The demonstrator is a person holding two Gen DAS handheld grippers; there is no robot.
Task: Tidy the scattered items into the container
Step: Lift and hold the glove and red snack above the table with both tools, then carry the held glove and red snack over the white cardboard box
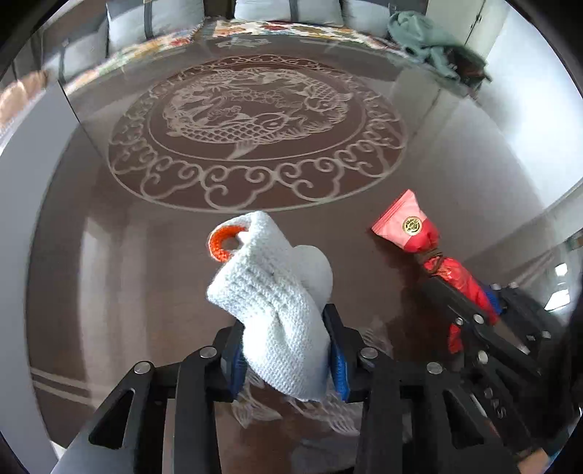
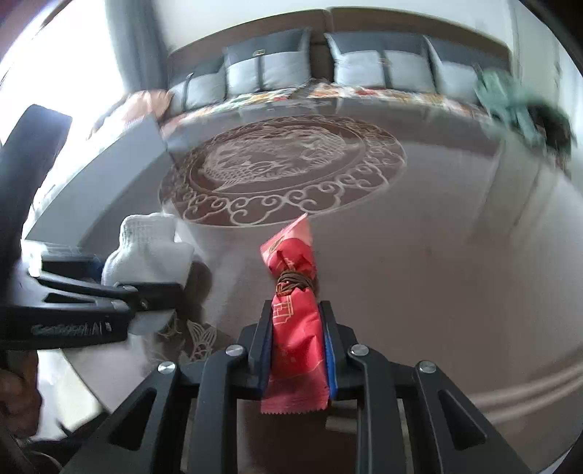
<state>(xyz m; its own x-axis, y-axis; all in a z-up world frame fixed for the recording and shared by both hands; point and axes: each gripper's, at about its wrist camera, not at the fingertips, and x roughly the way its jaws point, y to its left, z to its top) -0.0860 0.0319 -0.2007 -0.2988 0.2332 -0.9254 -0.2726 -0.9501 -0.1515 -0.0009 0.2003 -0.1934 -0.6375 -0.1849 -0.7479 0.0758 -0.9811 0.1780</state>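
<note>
My left gripper [image 1: 284, 331] is shut on a white knitted pouch [image 1: 269, 302] with an orange loop [image 1: 222, 244], held above the dark glossy table [image 1: 109, 273]. My right gripper [image 2: 297, 328] is shut on a red foil packet [image 2: 295, 339] tied with brown cord [image 2: 293, 282]. In the left wrist view the red packet [image 1: 411, 229] and the right gripper [image 1: 466, 313] are to the right of the pouch. In the right wrist view the pouch [image 2: 149, 251] and the left gripper [image 2: 120, 291] are at the left. A grey container wall [image 2: 109, 186] stands at the left.
The table carries an engraved round fish medallion [image 1: 255, 127]. Behind it is a sofa with grey cushions [image 2: 269, 65] and a floral cover [image 1: 291, 27]. A green cloth [image 1: 422, 40] and a dark object [image 1: 470, 62] lie at the far right.
</note>
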